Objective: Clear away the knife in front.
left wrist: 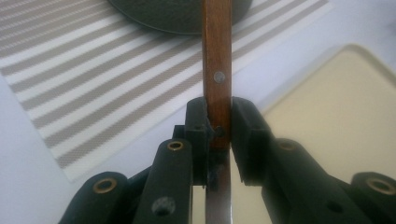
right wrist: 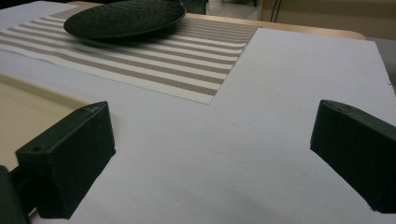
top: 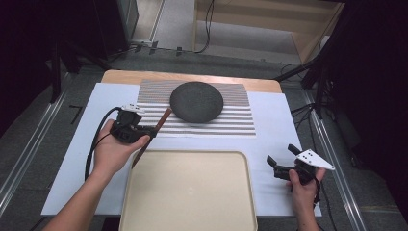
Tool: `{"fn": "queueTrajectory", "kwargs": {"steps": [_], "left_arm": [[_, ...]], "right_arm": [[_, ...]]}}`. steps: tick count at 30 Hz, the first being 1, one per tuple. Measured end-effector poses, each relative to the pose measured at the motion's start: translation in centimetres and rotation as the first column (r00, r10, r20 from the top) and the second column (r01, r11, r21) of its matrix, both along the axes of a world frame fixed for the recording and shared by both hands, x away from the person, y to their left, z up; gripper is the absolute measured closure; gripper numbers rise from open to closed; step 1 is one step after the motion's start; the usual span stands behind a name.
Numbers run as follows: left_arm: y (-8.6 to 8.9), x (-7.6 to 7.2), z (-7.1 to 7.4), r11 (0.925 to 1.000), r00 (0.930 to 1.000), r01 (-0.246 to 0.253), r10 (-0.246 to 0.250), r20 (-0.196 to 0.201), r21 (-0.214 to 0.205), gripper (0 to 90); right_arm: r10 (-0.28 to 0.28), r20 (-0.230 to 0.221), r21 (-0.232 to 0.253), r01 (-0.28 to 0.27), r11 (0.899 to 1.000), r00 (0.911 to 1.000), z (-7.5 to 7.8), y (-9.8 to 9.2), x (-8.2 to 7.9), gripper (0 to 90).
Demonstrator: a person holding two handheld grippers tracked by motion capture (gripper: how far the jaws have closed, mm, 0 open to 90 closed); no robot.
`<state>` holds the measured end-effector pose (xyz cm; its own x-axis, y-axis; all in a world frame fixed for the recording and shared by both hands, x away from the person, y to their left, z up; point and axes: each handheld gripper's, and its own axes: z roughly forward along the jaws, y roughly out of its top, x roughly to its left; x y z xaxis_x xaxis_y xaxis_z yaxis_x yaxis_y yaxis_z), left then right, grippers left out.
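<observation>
A knife with a brown wooden handle (top: pixel 162 119) (left wrist: pixel 217 56) is held off the table by my left gripper (top: pixel 150 131) (left wrist: pixel 218 109), which is shut on it where handle meets blade. The handle points toward a dark round plate (top: pixel 196 101) (left wrist: pixel 177 16) (right wrist: pixel 123 17) that rests on a striped placemat (top: pixel 231 118) (left wrist: pixel 93 79) (right wrist: pixel 187 60). The steel blade (left wrist: pixel 218 205) runs back between the jaws, over the left edge of a beige tray (top: pixel 187 192) (left wrist: pixel 336 121). My right gripper (top: pixel 280 154) (right wrist: pixel 213 112) stands open and empty over the white cover, right of the tray.
The white cover (top: pixel 274 125) (right wrist: pixel 280 93) spans the table, with the wooden table edge (top: pixel 192 77) behind the placemat. The tray's corner (right wrist: pixel 28 112) lies just left of the right gripper. Dark stands and cables flank the table on the floor.
</observation>
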<state>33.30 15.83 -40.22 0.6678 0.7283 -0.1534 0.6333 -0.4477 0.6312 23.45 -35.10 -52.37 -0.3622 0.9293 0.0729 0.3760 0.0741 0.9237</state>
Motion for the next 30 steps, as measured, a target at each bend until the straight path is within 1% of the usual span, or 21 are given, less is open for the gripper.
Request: {"fn": "queueTrajectory", "kwargs": {"steps": [1, 2, 3, 4, 6, 7, 8, 10, 14, 16, 19, 20, 21, 22, 24, 27, 30], "left_arm": [[0.0, 0.0, 0.0, 1.0000, 1.0000, 0.000, 0.000, 0.000, 0.000, 76.8], [-0.1, -0.5, -0.4, 0.9998, 0.9996, 0.014, -0.015, -0.023, -0.014, 76.8], [-0.1, -0.5, -0.4, 0.9998, 0.9996, 0.014, -0.015, -0.023, -0.014, 76.8], [-0.4, -1.1, -0.6, 0.9997, 0.9995, 0.025, -0.025, -0.022, -0.004, 76.8], [-0.5, -1.4, -0.8, 0.9995, 0.9991, 0.032, -0.032, -0.027, -0.006, 76.8], [-0.5, -2.0, -1.1, 0.9995, 0.9992, 0.032, -0.032, -0.025, -0.005, 76.8], [-0.5, -2.3, -1.2, 0.9994, 0.9991, 0.033, -0.033, -0.028, -0.006, 76.8], [-0.4, -2.8, -1.5, 0.9993, 0.9989, 0.030, -0.031, -0.036, -0.022, 76.8], [-0.3, -4.0, -1.7, 0.9993, 0.9993, 0.024, -0.025, -0.028, -0.027, 76.8], [-0.1, -4.6, -1.9, 0.9990, 0.9995, 0.018, -0.019, -0.027, -0.040, 76.8], [-0.1, -5.3, -2.2, 0.9991, 0.9996, 0.011, -0.012, -0.026, -0.040, 76.8], [0.0, -5.5, -2.3, 0.9993, 0.9997, 0.012, -0.013, -0.022, -0.034, 76.8], [0.1, -5.8, -2.3, 0.9992, 0.9996, 0.012, -0.013, -0.024, -0.039, 76.8], [0.1, -5.8, -2.3, 0.9992, 0.9996, 0.012, -0.013, -0.024, -0.039, 76.8], [0.3, -6.4, -2.7, 0.9989, 0.9996, 0.008, -0.010, -0.028, -0.045, 76.8], [0.3, -6.7, -3.2, 0.9988, 0.9994, 0.003, -0.004, -0.034, -0.050, 76.8], [0.7, -7.3, -4.3, 0.9982, 0.9983, -0.005, 0.001, -0.058, -0.060, 76.8]], "right_arm": [[0.000, 0.000, 0.000, 0.000, 1.000, 1.0000, 0.0, 0.0, 0.0, 0.0], [-0.005, 0.000, 0.011, 0.005, 1.000, 1.0000, 0.0, -0.1, 0.0, 0.0], [-0.005, 0.000, 0.011, 0.005, 1.000, 1.0000, 0.0, -0.1, 0.0, 0.0], [-0.004, 0.000, 0.020, 0.004, 1.000, 1.0000, 0.0, -0.1, 0.0, 0.0], [-0.001, 0.003, 0.018, 0.001, 1.000, 1.0000, 0.0, -0.2, 0.0, 0.0], [0.002, 0.006, 0.015, -0.002, 1.000, 1.0000, 0.0, -0.1, 0.0, 0.0], [0.002, 0.001, 0.015, -0.003, 1.000, 1.0000, 0.0, -0.1, 0.0, 0.0], [0.002, 0.003, 0.013, -0.002, 1.000, 1.0000, 0.0, -0.1, 0.0, 0.0], [0.001, 0.004, 0.019, -0.001, 1.000, 1.0000, 0.0, -0.2, 0.0, 0.0], [0.001, 0.004, 0.017, -0.001, 1.000, 1.0000, 0.0, -0.2, 0.0, 0.0], [0.001, 0.005, 0.018, -0.001, 1.000, 1.0000, 0.0, -0.2, 0.0, 0.0], [0.001, 0.005, 0.019, -0.002, 1.000, 1.0000, 0.0, -0.2, 0.0, 0.0], [0.002, 0.006, 0.021, -0.002, 1.000, 1.0000, 0.0, -0.2, -0.1, 0.0], [0.002, 0.006, 0.021, -0.002, 1.000, 1.0000, 0.0, -0.2, -0.1, 0.0], [0.003, 0.006, 0.019, -0.003, 1.000, 1.0000, 0.0, -0.2, -0.1, 0.0], [0.002, 0.005, 0.017, -0.002, 1.000, 1.0000, 0.0, -0.2, 0.0, 0.0], [0.002, 0.004, 0.018, -0.002, 1.000, 1.0000, 0.0, -0.2, 0.0, 0.0]]}}
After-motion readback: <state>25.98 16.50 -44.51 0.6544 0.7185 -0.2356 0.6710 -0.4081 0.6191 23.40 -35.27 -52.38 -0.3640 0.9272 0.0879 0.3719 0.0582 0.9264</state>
